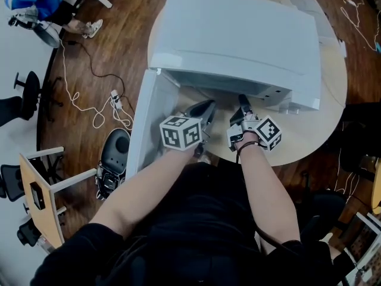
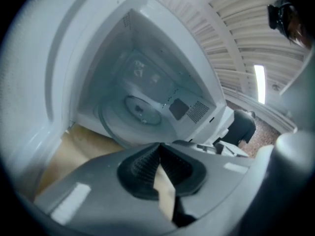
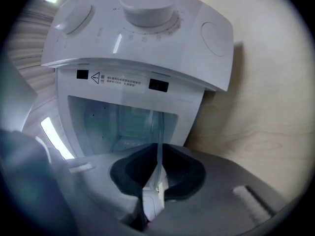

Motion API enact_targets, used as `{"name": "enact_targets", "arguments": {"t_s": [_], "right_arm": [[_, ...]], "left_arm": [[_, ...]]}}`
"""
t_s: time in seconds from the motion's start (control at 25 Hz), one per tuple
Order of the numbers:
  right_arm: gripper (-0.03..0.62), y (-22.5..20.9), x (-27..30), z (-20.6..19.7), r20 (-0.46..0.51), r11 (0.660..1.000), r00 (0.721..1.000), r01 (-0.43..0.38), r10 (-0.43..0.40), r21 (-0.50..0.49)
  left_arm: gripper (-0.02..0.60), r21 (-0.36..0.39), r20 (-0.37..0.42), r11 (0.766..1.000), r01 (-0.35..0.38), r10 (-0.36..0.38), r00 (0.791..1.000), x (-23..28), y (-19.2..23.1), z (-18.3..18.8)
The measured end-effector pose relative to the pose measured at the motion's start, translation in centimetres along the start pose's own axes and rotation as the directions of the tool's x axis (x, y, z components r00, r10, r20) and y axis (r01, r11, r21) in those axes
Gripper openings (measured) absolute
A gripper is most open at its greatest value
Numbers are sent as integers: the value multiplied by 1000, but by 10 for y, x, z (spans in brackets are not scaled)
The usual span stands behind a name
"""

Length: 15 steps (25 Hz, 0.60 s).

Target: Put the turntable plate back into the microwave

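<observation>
The right gripper (image 3: 158, 149) pinches the turntable plate (image 2: 140, 111) edge-on inside the microwave (image 1: 238, 34); the left gripper (image 2: 158, 146) is clenched, perhaps on its rim; the open door (image 1: 146, 121) crowds its left; a cable (image 1: 77, 94) trails across the floor.

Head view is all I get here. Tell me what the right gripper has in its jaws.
Observer: The right gripper is shut on the rim of the glass turntable plate, which shows edge-on in the right gripper view.
Operator: Report the left gripper.
Observer: The left gripper is shut, with nothing between its jaws.
Operator: Say where the plate sits.
Observer: The left gripper view shows it lying flat inside the microwave cavity, with its near rim at the front opening. I cannot tell whether it is seated.
</observation>
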State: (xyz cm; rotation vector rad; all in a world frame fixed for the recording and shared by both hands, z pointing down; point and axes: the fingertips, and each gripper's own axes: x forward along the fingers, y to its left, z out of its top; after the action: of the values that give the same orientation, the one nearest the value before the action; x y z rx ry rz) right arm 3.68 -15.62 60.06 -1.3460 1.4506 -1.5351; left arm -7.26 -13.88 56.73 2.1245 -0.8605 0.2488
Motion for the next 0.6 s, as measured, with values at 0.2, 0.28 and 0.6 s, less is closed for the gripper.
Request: {"name": "enact_targets", "arguments": {"t_s": [0.2, 0.28, 0.6], "right_arm": [[31, 7, 13, 20, 105, 999, 994, 19, -24, 44], [31, 1, 18, 25, 134, 997, 990, 38, -47, 68], [34, 1, 24, 46, 241, 994, 970, 8, -36, 113]], "left_arm": [[3, 79, 29, 993, 84, -87, 996, -49, -50, -5], [3, 106, 33, 989, 105, -109, 993, -69, -60, -8], [3, 136, 69, 985, 111, -121, 990, -130, -70, -26]]}}
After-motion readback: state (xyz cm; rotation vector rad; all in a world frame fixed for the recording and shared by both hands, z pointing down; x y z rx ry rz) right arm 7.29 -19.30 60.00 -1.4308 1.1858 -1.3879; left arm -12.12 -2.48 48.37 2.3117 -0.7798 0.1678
